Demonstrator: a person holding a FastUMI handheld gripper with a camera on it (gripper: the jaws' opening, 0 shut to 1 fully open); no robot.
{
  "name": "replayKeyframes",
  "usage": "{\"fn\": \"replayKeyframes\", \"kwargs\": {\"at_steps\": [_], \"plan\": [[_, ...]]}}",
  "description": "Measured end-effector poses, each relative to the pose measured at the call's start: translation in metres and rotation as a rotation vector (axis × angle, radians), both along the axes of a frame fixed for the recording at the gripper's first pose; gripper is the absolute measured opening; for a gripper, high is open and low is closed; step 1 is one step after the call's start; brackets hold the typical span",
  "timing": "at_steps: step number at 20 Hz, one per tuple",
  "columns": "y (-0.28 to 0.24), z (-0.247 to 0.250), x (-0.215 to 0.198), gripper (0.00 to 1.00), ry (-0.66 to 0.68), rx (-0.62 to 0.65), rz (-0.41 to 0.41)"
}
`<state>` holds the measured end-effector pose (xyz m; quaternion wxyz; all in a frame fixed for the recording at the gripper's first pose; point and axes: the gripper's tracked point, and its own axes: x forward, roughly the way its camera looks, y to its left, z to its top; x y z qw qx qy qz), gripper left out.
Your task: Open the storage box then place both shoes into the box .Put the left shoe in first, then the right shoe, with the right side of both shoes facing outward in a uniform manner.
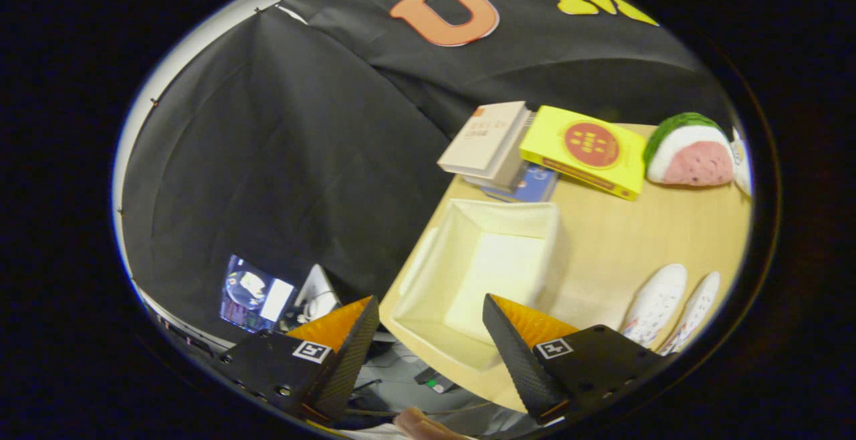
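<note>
The open, cream fabric storage box (491, 263) is seen on the wooden table (642, 239), just ahead of the released, empty tool (428, 333); two white shoes (672, 306) lie beside it.

The storage box (491, 263) looks like soft matt cloth; the table (642, 239) is smooth pale wood; the shoes (659, 303) look speckled fabric.

Lighting: even, warm, from overhead; table (642, 239) bright, booth cloth dark and matte. Shadows: soft, inside the open box (481, 266) and under the books (535, 152). Glare: small lit screen (255, 293). Distortion: strong fisheye bending and tilt. Focus: slight softness at the shoes (669, 309). Gripper (428, 340) fingers parted, sharp.
</note>
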<state>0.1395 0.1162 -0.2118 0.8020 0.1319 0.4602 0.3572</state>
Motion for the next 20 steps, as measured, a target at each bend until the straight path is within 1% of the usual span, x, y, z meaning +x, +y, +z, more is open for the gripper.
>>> {"fn": "replayKeyframes", "kwargs": {"at_steps": [6,9,13,17,18,19,20], "plan": [[-0.139,-0.1,0.015,0.94,0.054,-0.223,-0.208],[-0.183,-0.152,0.015,0.94,0.106,-0.311,-0.255],[-0.211,-0.2,0.016,0.94,0.133,-0.411,-0.275],[-0.217,-0.241,0.02,0.81,0.154,-0.507,-0.285],[-0.214,-0.248,0.022,0.7,0.166,-0.504,-0.288],[-0.205,-0.251,0.02,0.58,0.199,-0.472,-0.279],[-0.196,-0.251,0.023,0.46,0.21,-0.406,-0.282]]}}
